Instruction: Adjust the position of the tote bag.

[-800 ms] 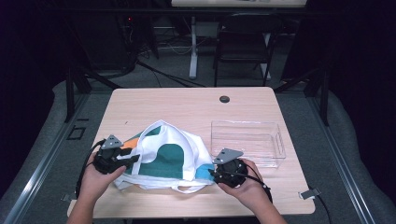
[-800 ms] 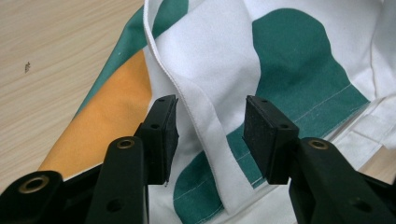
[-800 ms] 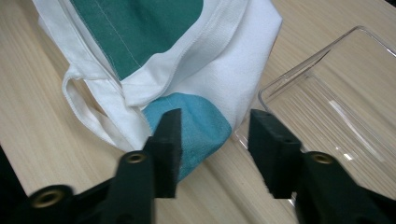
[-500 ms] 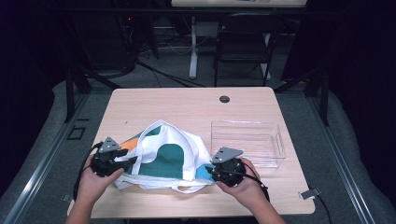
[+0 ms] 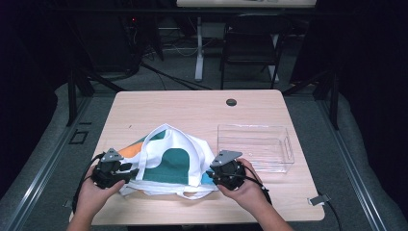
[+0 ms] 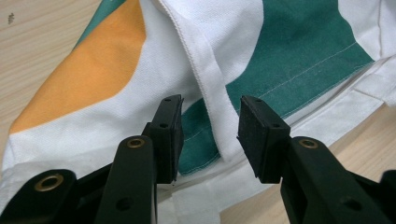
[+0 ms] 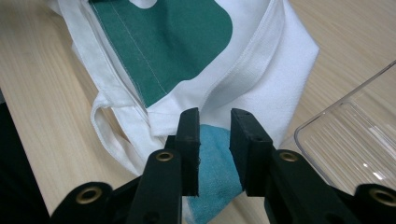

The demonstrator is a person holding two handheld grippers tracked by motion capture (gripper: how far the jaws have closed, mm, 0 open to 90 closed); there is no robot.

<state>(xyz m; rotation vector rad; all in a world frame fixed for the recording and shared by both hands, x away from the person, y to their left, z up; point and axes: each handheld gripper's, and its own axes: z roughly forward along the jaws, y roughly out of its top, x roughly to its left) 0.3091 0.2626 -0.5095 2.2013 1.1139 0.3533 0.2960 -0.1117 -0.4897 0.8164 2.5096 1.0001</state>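
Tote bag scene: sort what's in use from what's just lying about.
In use:
- tote bag
- blue cloth under its edge
- left gripper, jaws open astride a white strap
- right gripper, open over the cloth

Lying about:
- clear tray
- black table grommet

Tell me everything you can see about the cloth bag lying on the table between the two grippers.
The cloth bag is a white woven tote printed with dark green and orange shapes, with stitched hems and white strap handles, one looping off its near edge. It lies flat but rumpled on the wooden table, left of the clear plastic tray. A white strap runs between the open jaws of the left gripper. The right gripper, also open, sits at its other end over a light blue cloth beside the bag's hem.
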